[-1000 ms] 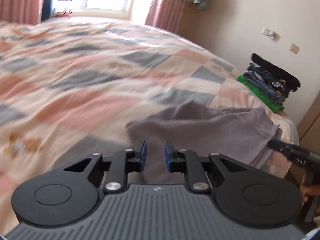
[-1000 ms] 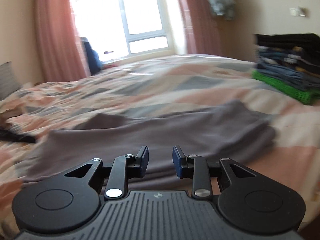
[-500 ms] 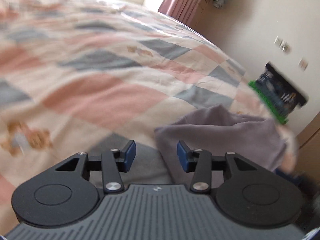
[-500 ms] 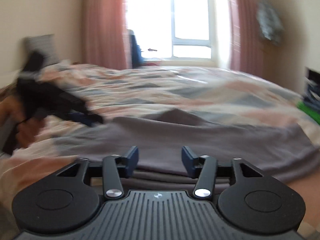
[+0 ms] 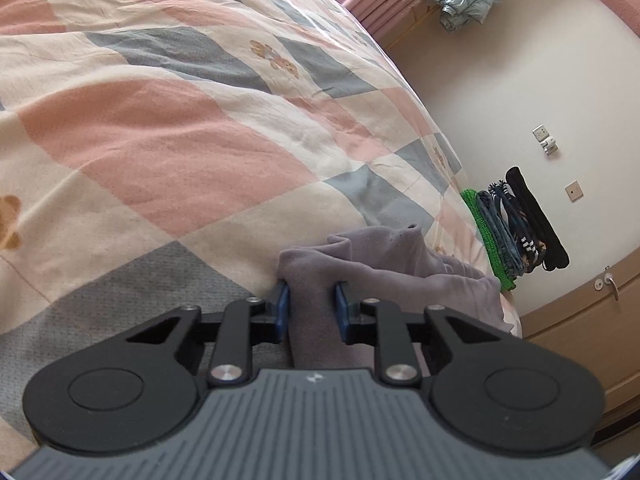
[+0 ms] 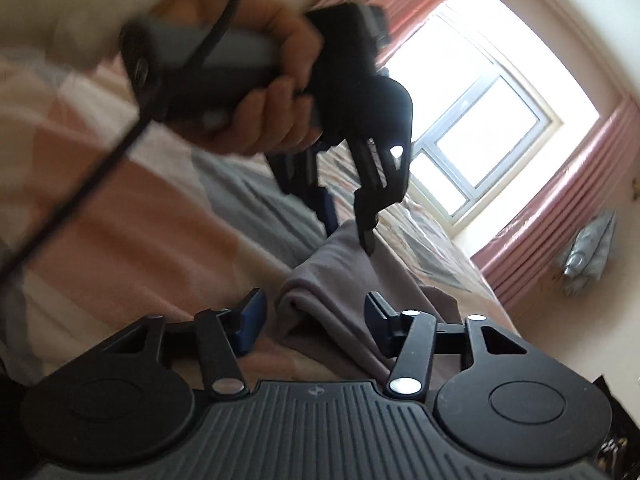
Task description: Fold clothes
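Observation:
A grey garment lies folded near the right edge of a checked quilt. My left gripper is shut on a raised ridge of its corner, and the cloth fills the gap between the blue pads. The right wrist view shows that same left gripper, held by a hand, with its fingers on both sides of the far corner of the grey garment. My right gripper stands wide open. Its fingers straddle the near folded edge without touching it.
A stack of folded clothes stands on the bed's edge by the wall. A wooden cabinet is at the right, beyond the bed. A window with pink curtains lies behind, and a cable trails from the left gripper.
The left gripper has dropped onto the garment's corner and narrowed from a wider opening onto the cloth. The right gripper has opened wider and tilted toward the near folded edge.

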`<state>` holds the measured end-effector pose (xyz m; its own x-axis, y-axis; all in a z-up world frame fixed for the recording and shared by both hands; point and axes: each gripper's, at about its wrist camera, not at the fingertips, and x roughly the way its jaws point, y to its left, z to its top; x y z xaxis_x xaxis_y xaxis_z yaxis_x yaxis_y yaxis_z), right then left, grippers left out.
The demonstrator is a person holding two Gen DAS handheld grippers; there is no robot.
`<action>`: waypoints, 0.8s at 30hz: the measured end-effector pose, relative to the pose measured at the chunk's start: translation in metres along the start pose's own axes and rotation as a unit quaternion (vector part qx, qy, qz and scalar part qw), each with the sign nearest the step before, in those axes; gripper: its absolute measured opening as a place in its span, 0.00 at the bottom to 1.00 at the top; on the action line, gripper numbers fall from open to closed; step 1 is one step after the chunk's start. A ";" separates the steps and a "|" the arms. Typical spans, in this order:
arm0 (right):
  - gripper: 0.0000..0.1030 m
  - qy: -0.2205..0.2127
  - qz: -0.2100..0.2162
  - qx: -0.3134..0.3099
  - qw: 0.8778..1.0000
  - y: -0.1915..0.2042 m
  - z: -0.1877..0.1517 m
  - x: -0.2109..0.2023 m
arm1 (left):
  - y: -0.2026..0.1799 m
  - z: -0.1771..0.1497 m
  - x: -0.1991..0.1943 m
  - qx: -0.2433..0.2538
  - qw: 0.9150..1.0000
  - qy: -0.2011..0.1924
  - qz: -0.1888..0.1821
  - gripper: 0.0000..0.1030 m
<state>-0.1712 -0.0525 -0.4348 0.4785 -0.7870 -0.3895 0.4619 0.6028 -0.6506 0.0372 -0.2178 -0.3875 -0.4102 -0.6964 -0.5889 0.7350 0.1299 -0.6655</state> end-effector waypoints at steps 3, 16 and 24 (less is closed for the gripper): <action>0.12 -0.012 0.026 0.066 0.997 -0.024 -0.003 -0.001 | -0.009 0.003 -0.006 0.002 1.000 -0.001 0.000 0.15; 0.12 -0.081 0.137 0.749 0.644 -0.323 -0.231 -0.026 | -0.180 0.008 -0.017 0.128 0.980 -0.084 -0.126 0.29; 0.20 -0.032 0.119 0.857 0.500 -0.316 -0.346 0.001 | -0.173 -0.067 0.090 0.127 0.991 0.025 -0.044 0.28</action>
<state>-0.5749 -0.2899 -0.4550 0.6704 -0.6931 -0.2650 0.3210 -0.0511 0.9457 -0.1625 -0.2560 -0.3562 -0.4997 -0.6612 -0.5596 0.8052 -0.1165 -0.5814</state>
